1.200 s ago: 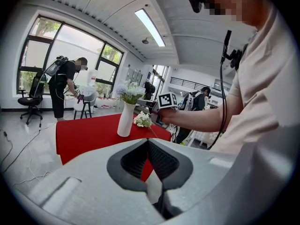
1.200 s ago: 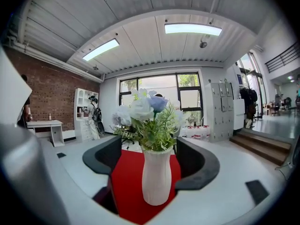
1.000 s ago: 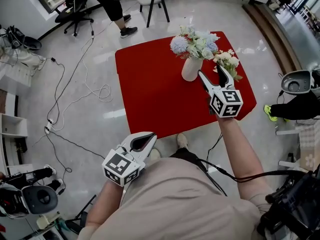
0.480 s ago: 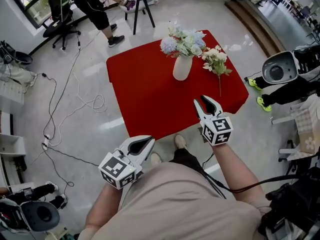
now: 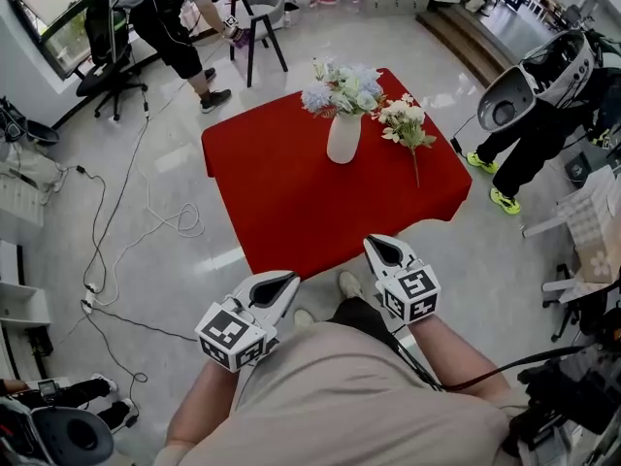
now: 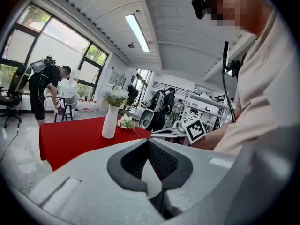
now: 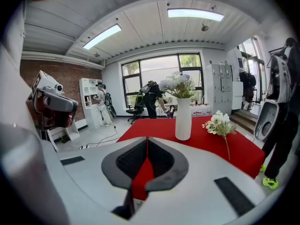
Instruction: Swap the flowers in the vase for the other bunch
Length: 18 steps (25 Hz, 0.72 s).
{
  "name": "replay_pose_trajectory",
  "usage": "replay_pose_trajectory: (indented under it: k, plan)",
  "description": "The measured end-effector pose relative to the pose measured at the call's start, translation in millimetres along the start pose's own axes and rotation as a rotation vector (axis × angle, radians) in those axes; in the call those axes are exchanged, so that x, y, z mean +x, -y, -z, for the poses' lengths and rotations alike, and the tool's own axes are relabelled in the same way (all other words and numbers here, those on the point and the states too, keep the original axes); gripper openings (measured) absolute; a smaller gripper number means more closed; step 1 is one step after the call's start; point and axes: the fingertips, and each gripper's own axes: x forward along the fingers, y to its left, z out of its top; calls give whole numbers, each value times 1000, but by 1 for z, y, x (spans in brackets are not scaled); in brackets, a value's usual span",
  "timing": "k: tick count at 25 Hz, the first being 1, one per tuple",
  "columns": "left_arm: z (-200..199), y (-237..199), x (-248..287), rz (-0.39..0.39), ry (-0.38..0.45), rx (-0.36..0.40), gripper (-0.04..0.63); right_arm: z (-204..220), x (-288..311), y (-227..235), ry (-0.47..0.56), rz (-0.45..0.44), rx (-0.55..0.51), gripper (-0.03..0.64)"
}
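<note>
While jaws of the left gripper and just-closed right gripper meet on nothing, a white vase holds pale-blue flowers beside a loose white bunch.

One red table holds one white vase and two bunches of flowers: the bunch in the vase and the loose bunch lying at the vase's three o'clock. Two chairs stand beyond it, a black chair at ten o'clock and a white chair at eleven. Two bystanders are in view: a person by the chairs and a person in green shoes at three o'clock. There are two grippers at six o'clock, the left gripper and the right gripper.
</note>
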Motion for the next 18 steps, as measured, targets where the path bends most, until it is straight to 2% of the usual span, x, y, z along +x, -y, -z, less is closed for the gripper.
replay_pose_trajectory:
  k: [10,18]
  plan:
    - [6,-5,-19,-52,1,-8,8,16,-9,-44,-57,-70,-36,14]
    - [12,-5,-26,-64,0,-10,8,9,-5,-64,-50,-112,-78,12]
